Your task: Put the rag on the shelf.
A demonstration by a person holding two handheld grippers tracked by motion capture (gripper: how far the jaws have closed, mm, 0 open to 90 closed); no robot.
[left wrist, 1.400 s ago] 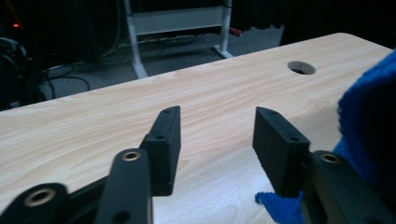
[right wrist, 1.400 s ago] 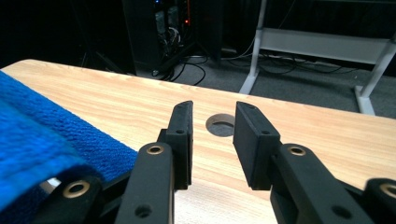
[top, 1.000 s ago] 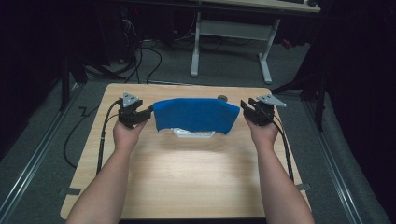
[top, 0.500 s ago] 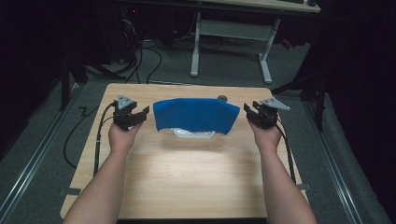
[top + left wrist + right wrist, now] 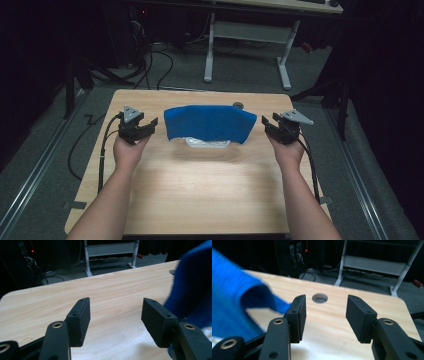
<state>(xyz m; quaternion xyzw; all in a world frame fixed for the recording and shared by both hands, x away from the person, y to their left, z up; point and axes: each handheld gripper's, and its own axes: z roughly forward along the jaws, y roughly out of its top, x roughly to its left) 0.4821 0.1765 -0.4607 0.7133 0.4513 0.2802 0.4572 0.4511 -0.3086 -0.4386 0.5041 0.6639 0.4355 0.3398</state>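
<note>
Blue cloth (image 5: 209, 123) draped over a clear container (image 5: 207, 143), possibly plastic, at table (image 5: 200, 195) centre. Left gripper (image 5: 150, 125) at its 9 o'clock, right gripper (image 5: 267, 125) at 3 o'clock; both have just been opening, nothing between the jaws. Cloth looks soft, light; pinch an edge.

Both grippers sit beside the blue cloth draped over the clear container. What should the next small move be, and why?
Probably draw both hands back toward the near edge. The blue cloth already drapes over the clear container, and the left gripper and right gripper, whose jaws have just been opening, stand open with nothing between them, clear of the cloth ends.
</note>
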